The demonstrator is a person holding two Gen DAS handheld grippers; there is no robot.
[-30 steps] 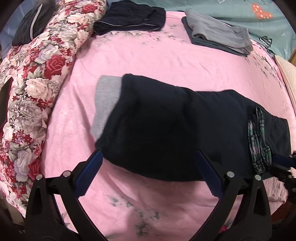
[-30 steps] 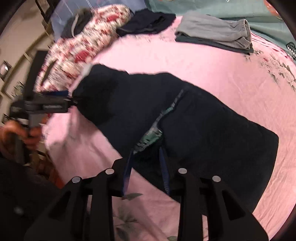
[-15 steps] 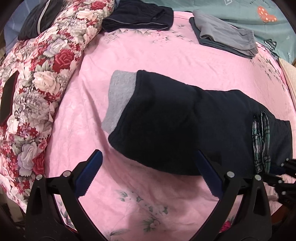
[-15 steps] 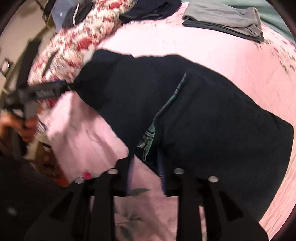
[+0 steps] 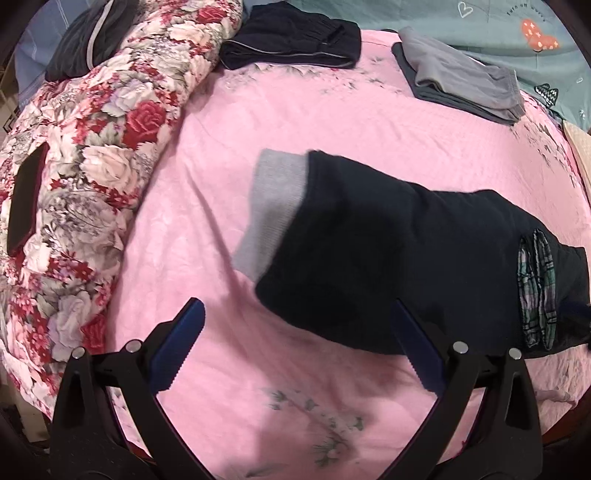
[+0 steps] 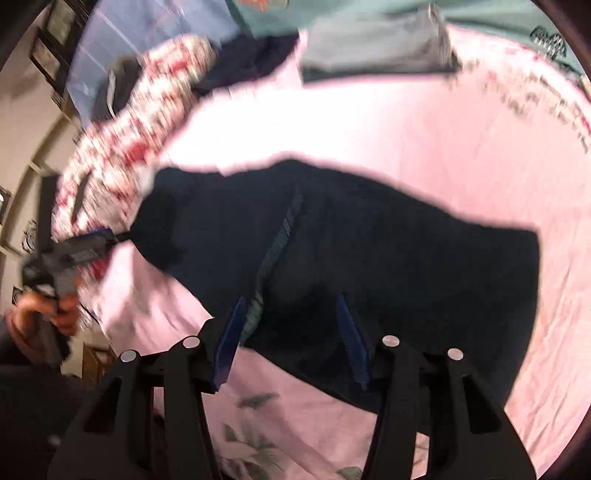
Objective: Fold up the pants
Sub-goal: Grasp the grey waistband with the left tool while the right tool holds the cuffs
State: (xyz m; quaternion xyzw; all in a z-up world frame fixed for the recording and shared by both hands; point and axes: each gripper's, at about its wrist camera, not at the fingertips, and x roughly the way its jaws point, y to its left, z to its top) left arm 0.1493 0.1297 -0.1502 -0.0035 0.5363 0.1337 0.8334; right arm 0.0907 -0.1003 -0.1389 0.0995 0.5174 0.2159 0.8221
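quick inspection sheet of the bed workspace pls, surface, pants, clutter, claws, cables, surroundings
surface: pink floral bedsheet, lightly wrinkled.
job's things: dark navy pants with grey ribbed waistband, folded over, plaid lining showing at one end.
clutter: folded dark garment and folded grey garment at the far edge; red-rose floral quilt bunched alongside.
grippers: left claw open, empty, above the sheet; right claw has just been opening, pants edge between its fingers, pads not pressing.
cables: nothing seen.
surroundings: teal printed cloth beyond the bed; framed pictures on a wall, blurred.
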